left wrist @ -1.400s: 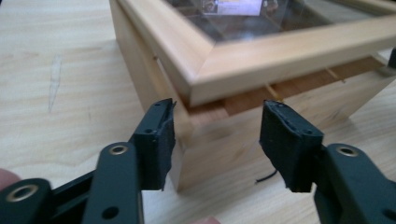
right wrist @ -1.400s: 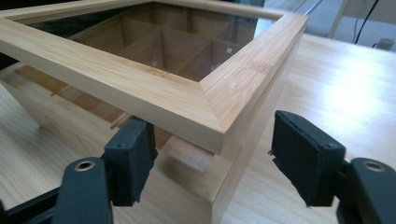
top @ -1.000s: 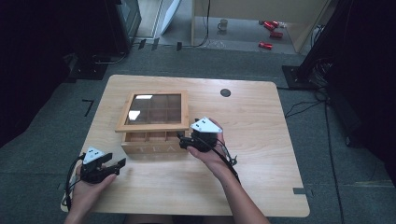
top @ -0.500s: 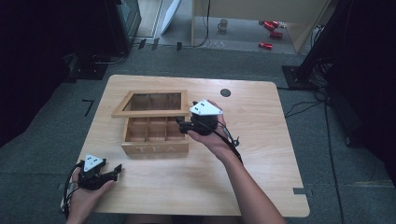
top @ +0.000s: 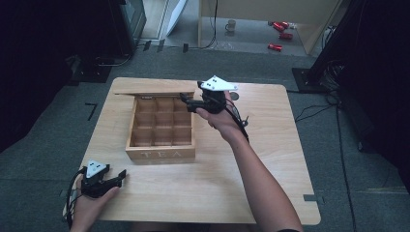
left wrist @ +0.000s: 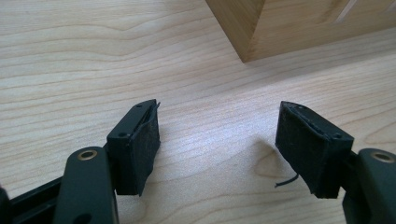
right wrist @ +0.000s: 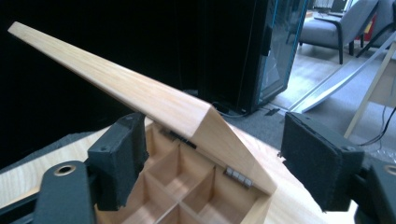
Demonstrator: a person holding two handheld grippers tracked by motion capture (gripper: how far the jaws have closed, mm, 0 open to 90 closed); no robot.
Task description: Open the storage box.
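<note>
A wooden tea box [top: 162, 154] with several empty compartments sits mid-table, its lid [top: 150, 92] swung up and back on its hinges. My right gripper [top: 189, 103] reaches in from the right at the lid's right end. In the right gripper view the lid's corner [right wrist: 210, 126] lies between the jaws of my right gripper [right wrist: 215, 128]. They have just been closing, but a gap still shows beside the right pad [right wrist: 317, 158]. My left gripper [top: 121, 177] rests near the table's front left corner. Its jaws have been opening, and my left gripper [left wrist: 217, 130] is open over bare wood, below the box's corner [left wrist: 252, 28].
The light wooden table [top: 261, 159] has free surface in front and to the right of the box. On the floor beyond stand a mug [top: 231, 24], red items [top: 278, 47] and a dark cabinet [top: 128, 19]. Cables lie at the right.
The lid has gone from shut to raised and tipped back. My right gripper rose and moved toward the far side with it. The left hand stayed at the near left.
</note>
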